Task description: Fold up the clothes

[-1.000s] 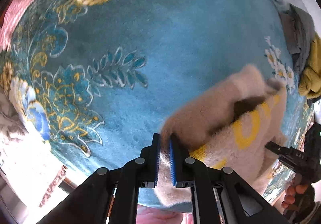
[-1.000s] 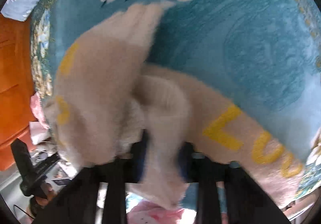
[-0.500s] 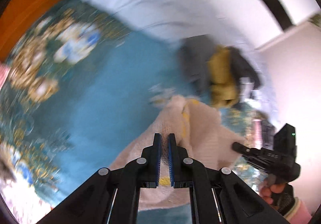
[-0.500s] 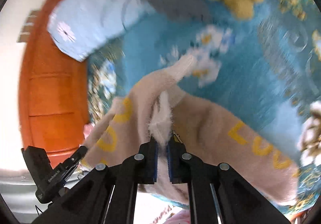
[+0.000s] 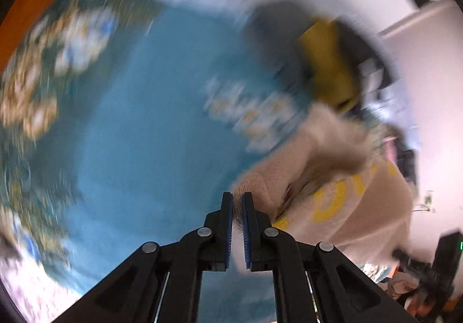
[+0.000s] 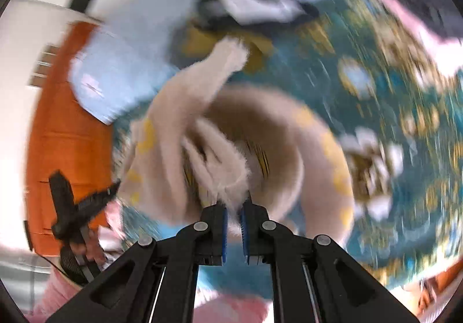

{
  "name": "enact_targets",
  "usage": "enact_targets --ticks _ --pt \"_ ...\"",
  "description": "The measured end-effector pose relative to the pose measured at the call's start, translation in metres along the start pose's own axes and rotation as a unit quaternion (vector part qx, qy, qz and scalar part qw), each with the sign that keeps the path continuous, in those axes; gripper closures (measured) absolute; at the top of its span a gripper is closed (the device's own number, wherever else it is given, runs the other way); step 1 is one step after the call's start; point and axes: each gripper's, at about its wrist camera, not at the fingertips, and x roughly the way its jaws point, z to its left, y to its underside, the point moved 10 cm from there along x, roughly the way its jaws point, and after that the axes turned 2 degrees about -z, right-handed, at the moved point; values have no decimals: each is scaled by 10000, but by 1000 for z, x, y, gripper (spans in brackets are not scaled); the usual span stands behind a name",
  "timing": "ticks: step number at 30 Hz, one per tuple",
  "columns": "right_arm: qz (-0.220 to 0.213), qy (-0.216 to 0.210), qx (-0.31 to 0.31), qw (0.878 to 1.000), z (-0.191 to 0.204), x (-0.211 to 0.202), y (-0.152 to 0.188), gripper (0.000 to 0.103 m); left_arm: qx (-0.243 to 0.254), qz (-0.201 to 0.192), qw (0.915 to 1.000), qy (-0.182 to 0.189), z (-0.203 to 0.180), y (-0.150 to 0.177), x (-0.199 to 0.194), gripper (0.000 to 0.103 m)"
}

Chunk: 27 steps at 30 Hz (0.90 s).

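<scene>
— While both views are smeared with blur, where does the sweater [image 5: 341, 178] sit against the left gripper [image 5: 237, 198]?

— Its fuzzy beige edge is pinched between the 2 nearly closed left fingers [image 5: 227, 207], and the body with yellow letters spreads off to the right, above the teal floral blanket [image 5: 144, 120].

— And the right gripper [image 6: 233, 208]?

— Its jaws are drawn close on a fluffy fold of the same sweater [image 6: 220, 131], which bunches just ahead of the tips; 1 sleeve stretches away toward the blanket's [image 6: 405, 149] far edge.

— Anything else near it?

— A pile of grey and mustard clothes [image 5: 318, 56] lies at that far edge, beyond the sweater. From the right wrist, the left gripper [image 6: 111, 191] shows at the left side.
</scene>
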Motion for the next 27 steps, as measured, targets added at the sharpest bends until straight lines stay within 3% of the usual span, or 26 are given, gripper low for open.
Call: enact_targets --ticks 3,7,13,16,20,23,25,27 --pt "260 121 342 9990 -27 12 23 95 -150 126 9998 -83 9 1 13 96" --pt "103 92 541 9984 -30 4 14 95 -349 295 9988 -195 21 1 31 96" --pt "-99 -289 -220 9993 38 -9 -14 95 -477 228 9986 -80 24 -29 29 96" --pt "233 -461 -571 9970 71 5 1 95 -519 319 9980 -162 36 -42 39 96" --pt "915 -257 -815 9921 82 45 39 94 -510 343 9980 -168 40 -68 52 96" --pt "1340 -26 -912 9868 83 71 61 89 -423 365 9984 -129 36 -82 55 96" --pt "1201 105 -805 9894 75 65 52 85 -405 340 9986 -18 35 -89 56 96" --pt "1054 159 -721 9917 72 59 39 68 -482 426 9979 30 39 -89 61 96"
